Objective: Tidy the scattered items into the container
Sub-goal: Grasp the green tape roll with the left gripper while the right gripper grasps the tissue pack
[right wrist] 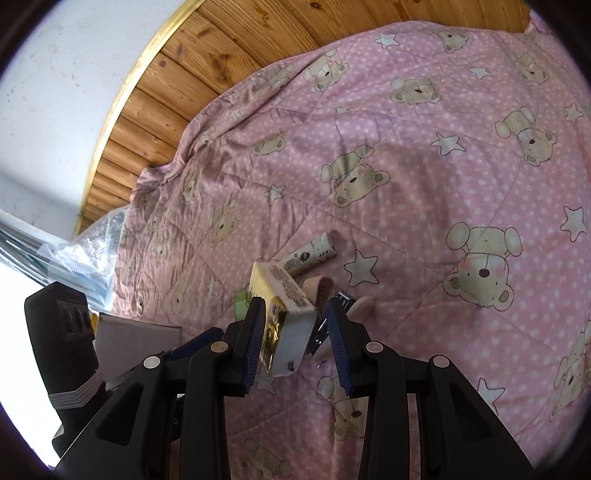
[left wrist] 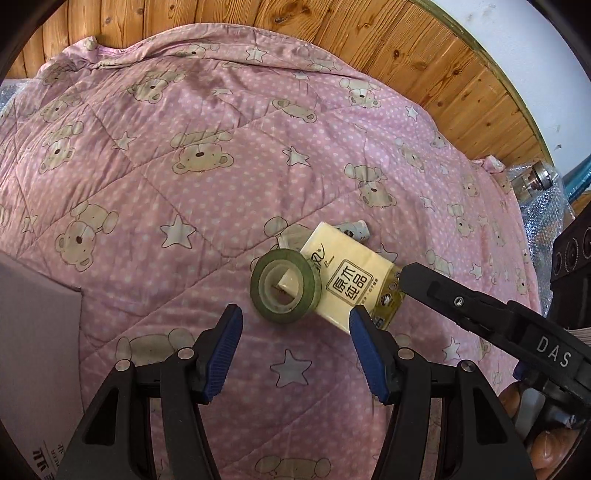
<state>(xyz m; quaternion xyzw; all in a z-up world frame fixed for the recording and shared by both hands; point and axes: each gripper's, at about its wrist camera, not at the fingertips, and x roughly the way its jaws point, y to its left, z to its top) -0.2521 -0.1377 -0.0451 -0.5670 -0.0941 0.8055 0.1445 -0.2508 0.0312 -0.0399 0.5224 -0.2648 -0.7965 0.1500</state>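
Task barely begun: nothing seen boxed yet. Right tool (right wrist: 297,334) half open around tissue pack (right wrist: 286,314), left pad touching, right pad apart, grip not closed. Left tool (left wrist: 295,330) wide open, empty, green tape roll (left wrist: 284,290) just ahead. Small tube (right wrist: 312,254) beyond pack, nail clipper (right wrist: 332,317) beside right pad. Container (left wrist: 37,332) left of left tool. Quilt (left wrist: 184,184) open all round; items crowded.

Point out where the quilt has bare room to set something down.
Free: the quilt from the tape roll up to the wooden wall. Crowded: around the tissue pack, where tape roll, small tube and right gripper bunch together.
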